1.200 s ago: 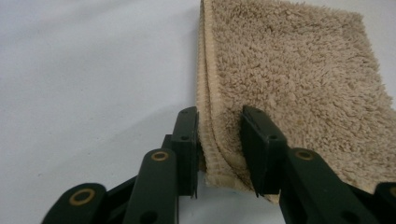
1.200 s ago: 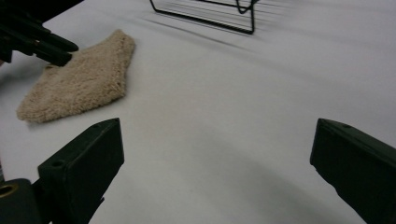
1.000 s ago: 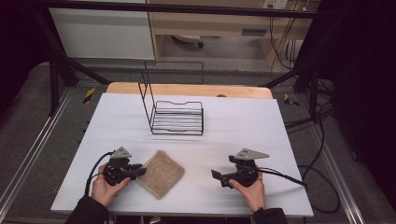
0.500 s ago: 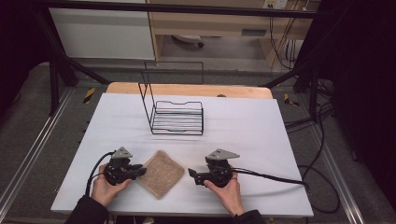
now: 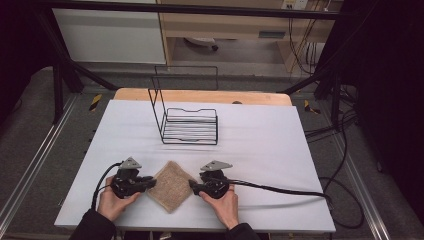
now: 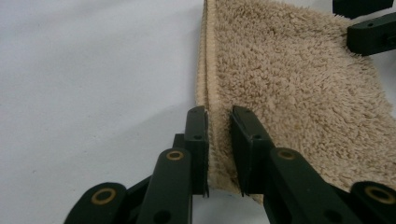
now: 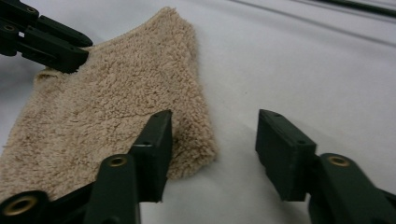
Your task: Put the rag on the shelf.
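So I've got a tan terry cloth lying flat on the white tabletop, near my edge, turned like a diamond between my two hands. My left hand-held gripper is clamped on the cloth's left corner, right along the stitched hem (in the left gripper view the two pads pinch the hem with barely any gap). My right hand-held gripper sits at the opposite corner, and its jaws have just been closing. They aren't pressing on anything yet: in the right gripper view one jaw rests over the cloth's corner and the other stands apart over bare tabletop, with the corner partway into the gap.

The tabletop covering is plain pale white with faint ripples running across it, and a strip of wooden edge shows at the far side. A black wire rack stands on the far half, well apart from the cloth, with one tall end at its left. A black cable trails off my right hand-held gripper across the tabletop to the right. Around it all there's grey floor, a dark metal frame, and more cables pooled on the right.
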`<action>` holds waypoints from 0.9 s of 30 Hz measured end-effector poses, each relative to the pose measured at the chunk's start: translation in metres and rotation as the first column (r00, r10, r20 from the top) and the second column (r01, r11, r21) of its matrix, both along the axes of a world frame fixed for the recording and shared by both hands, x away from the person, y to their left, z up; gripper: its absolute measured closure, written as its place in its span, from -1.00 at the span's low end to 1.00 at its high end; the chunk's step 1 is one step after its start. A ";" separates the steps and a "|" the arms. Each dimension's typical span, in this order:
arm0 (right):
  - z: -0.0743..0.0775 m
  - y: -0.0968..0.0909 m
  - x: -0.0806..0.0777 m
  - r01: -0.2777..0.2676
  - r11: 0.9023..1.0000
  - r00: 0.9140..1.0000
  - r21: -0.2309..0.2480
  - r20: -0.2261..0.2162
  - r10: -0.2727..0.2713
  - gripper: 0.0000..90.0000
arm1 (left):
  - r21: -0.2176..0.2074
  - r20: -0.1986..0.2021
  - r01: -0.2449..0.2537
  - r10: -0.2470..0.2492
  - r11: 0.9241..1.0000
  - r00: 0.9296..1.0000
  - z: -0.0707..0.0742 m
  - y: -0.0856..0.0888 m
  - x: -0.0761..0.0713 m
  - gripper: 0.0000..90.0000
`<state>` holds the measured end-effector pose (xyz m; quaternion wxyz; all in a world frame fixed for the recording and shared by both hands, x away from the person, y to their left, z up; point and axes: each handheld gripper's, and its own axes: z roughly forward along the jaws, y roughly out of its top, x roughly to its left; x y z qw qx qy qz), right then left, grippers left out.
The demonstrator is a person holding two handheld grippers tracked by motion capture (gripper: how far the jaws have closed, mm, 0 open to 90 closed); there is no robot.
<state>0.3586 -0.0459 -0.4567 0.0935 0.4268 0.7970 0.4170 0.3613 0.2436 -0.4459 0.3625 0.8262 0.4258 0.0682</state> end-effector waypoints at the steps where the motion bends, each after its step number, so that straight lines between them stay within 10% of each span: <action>1: 0.000 0.000 0.000 0.001 1.000 1.000 0.007 -0.012 -0.001 0.23 | -0.002 -0.002 -0.003 0.003 1.000 1.000 0.000 0.000 0.000 0.71; 16: 0.006 0.001 0.003 -0.015 0.997 0.994 0.072 -0.104 0.023 0.87 | -0.007 0.002 -0.024 0.024 1.000 1.000 0.003 0.001 -0.001 0.89; 27: 0.017 -0.001 0.031 -0.040 0.999 0.998 0.034 -0.036 0.041 0.89 | -0.040 -0.014 -0.077 0.077 0.996 0.997 0.007 -0.013 -0.020 0.90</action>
